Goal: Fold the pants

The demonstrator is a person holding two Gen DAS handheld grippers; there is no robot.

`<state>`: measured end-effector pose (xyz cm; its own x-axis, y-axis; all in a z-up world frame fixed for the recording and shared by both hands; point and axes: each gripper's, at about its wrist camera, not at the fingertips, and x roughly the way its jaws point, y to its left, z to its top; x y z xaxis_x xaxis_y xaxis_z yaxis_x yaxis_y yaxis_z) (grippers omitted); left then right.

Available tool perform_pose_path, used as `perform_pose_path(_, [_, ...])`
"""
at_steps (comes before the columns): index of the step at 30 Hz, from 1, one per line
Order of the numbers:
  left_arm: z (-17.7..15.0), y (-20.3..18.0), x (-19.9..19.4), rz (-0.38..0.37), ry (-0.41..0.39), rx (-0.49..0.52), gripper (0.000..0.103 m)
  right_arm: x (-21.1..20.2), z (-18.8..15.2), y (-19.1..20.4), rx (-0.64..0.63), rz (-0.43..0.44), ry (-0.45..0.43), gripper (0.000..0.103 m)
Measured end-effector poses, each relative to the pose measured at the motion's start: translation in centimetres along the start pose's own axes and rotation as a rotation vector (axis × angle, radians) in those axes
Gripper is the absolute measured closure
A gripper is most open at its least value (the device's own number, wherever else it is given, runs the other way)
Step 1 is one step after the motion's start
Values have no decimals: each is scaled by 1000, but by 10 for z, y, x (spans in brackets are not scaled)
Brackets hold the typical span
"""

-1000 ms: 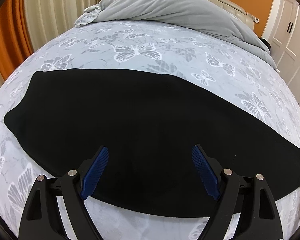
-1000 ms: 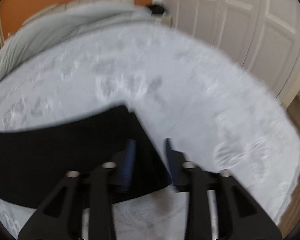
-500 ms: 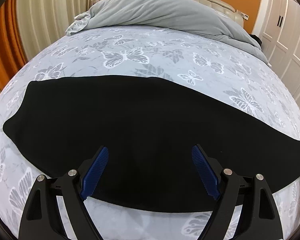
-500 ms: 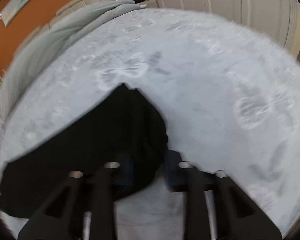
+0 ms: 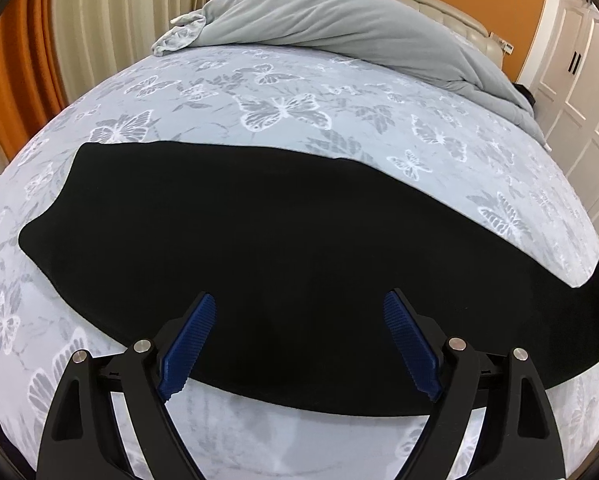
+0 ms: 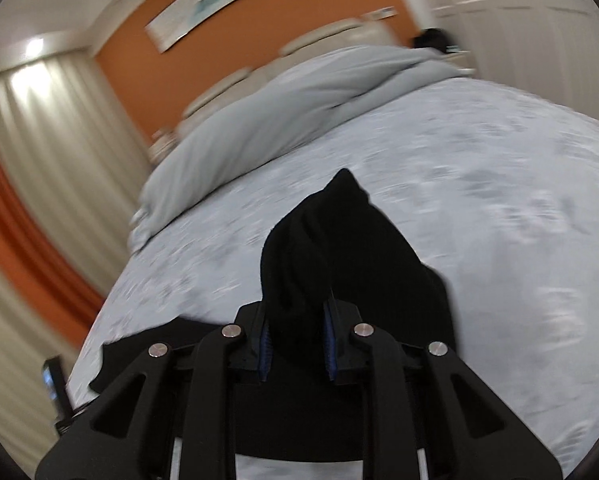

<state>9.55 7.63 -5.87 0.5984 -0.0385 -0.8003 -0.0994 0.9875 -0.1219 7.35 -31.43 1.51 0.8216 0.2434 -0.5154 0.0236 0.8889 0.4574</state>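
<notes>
The black pants (image 5: 259, 240) lie flat across the bed in a long strip from left to right. My left gripper (image 5: 299, 340) is open and empty, its blue pads (image 5: 189, 336) hovering over the near edge of the pants' middle. My right gripper (image 6: 296, 344) is shut on the right end of the pants (image 6: 331, 248), and the cloth is bunched and lifted off the bed. In the left wrist view the raised end rises at the far right (image 5: 587, 312).
The bed (image 5: 283, 108) has a pale sheet with a butterfly print. A grey duvet (image 5: 339, 36) is heaped by the headboard. Curtains (image 5: 79, 28) hang at the left. White wardrobe doors (image 5: 579, 92) stand at the right. A dark device (image 6: 55, 380) sits near the bed's left edge.
My right gripper closed on the right end of the pants and lifted it up off the bed, tilting toward the left. My left gripper stayed open over the middle.
</notes>
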Motion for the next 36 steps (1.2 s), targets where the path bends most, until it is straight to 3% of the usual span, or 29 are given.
perform_pose_path(9, [3, 25, 3, 32, 16, -56, 19, 81, -48, 100, -94, 139, 164, 84])
perform_pose_path(19, [3, 57, -4, 31, 23, -89, 19, 154, -121, 156, -242, 140, 355, 80])
perform_pose_path(23, [2, 65, -6, 35, 20, -84, 19, 167, -144, 159, -315, 125, 430, 63])
perform_pose_path(25, [2, 69, -7, 34, 23, -90, 19, 155, -142, 166, -385, 104, 404, 53])
perform_pose_path(26, [3, 71, -7, 32, 23, -96, 19, 148, -140, 169, -410, 93, 386, 41])
perform_pose_path(28, [4, 73, -10, 23, 20, -118, 19, 131, -136, 176, -473, 81, 325, 29])
perform_pose_path(31, [7, 76, -14, 0, 18, -143, 19, 123, -147, 185, -596, 77, 304, 31])
perform_pose_path(33, [7, 74, -16, -3, 12, -145, 19, 131, -158, 191, -654, 70, 324, 49])
perform_pose_path(36, [6, 70, -16, -6, 14, -135, 19, 154, -174, 194, -683, 66, 389, 54])
